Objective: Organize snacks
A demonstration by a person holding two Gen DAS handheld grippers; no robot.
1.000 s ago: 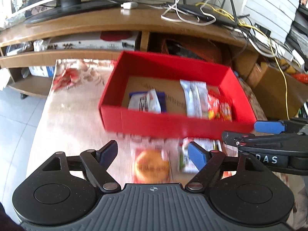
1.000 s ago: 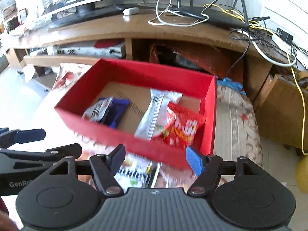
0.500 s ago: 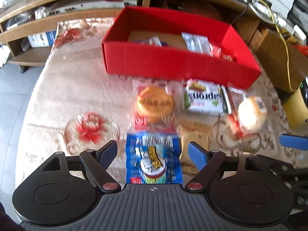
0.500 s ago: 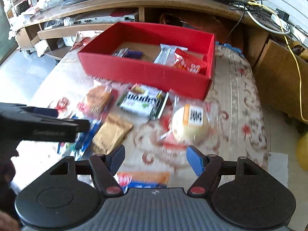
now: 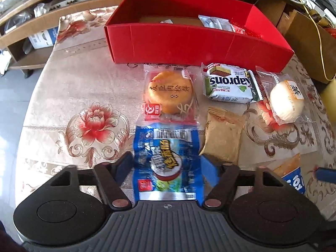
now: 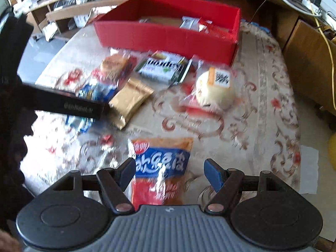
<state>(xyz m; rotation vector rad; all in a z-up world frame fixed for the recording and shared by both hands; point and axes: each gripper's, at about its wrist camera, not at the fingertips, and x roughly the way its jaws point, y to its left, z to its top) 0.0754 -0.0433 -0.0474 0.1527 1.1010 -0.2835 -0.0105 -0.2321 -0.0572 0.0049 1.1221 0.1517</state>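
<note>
A red box (image 5: pixel 189 46) stands at the far side of the table with a few snacks inside. In front of it lie a round pastry (image 5: pixel 170 92), a green wafer pack (image 5: pixel 229 84), a white bun (image 5: pixel 286 99) and a brown sachet (image 5: pixel 222 138). My left gripper (image 5: pixel 168 163) straddles a blue snack packet (image 5: pixel 166 142); its jaws are closing and the pads stand at the packet's sides. My right gripper (image 6: pixel 169 168) is open over an orange and blue snack bag (image 6: pixel 161 168), with a gap on the right side.
The flowered tablecloth (image 5: pixel 88 105) shows bare at the left. Wooden shelves (image 5: pixel 31 21) with cables and boxes stand behind the table. The left gripper's body (image 6: pixel 63 105) crosses the right wrist view at the left. A cardboard box (image 6: pixel 310 63) sits at the right.
Both grippers have drawn back from the red box and come down over the loose snacks. The left jaws have narrowed around the blue packet; the right ones now frame the orange bag.
</note>
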